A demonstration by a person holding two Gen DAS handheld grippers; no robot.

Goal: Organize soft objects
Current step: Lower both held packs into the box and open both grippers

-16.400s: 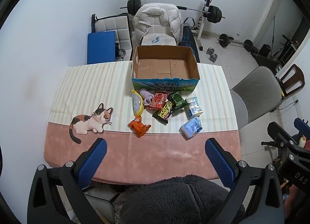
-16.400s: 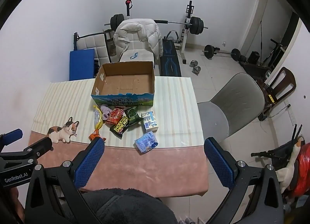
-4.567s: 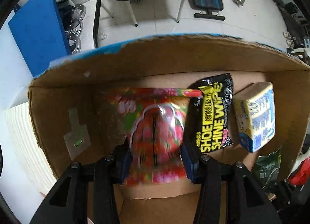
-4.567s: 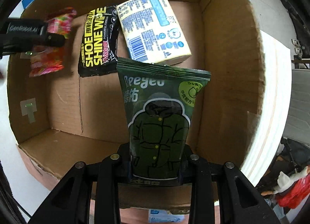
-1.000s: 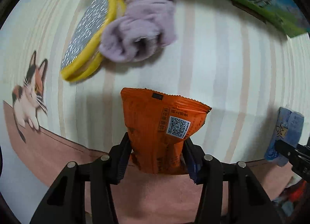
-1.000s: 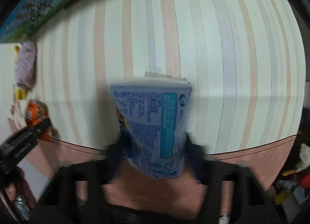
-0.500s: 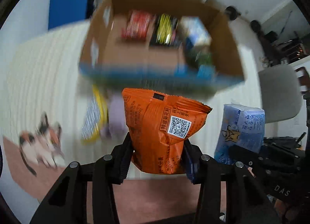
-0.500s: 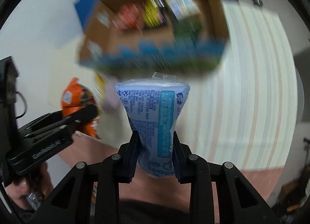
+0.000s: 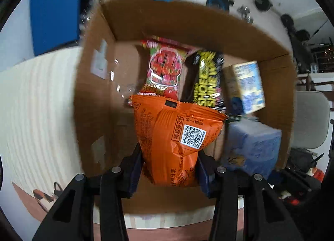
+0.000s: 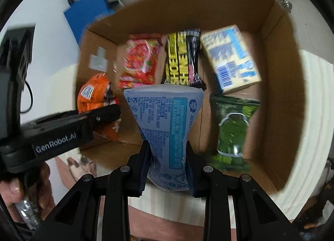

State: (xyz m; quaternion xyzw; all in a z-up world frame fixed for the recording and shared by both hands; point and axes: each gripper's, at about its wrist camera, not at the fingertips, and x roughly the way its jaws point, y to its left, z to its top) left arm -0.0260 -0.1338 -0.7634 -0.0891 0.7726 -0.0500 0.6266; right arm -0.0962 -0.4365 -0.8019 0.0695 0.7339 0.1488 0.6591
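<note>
The worktop [image 9: 37,103] is covered by a cloth of pale cream with fine stripes, bordered along the near edge by a pinkish-brown band [image 10: 167,216]. A calico cat figure [image 9: 44,196] is printed where stripes and band meet, at the left — only partly seen in either view. An open cardboard box [image 9: 94,86] is set directly on the striped part, its brown walls standing upright and its top left open. In the right wrist view the same box [image 10: 292,86] is seen with striped cloth [image 10: 313,115] showing beyond its right wall. Packets are held inside the box — none can be seen lying on the cloth itself.
</note>
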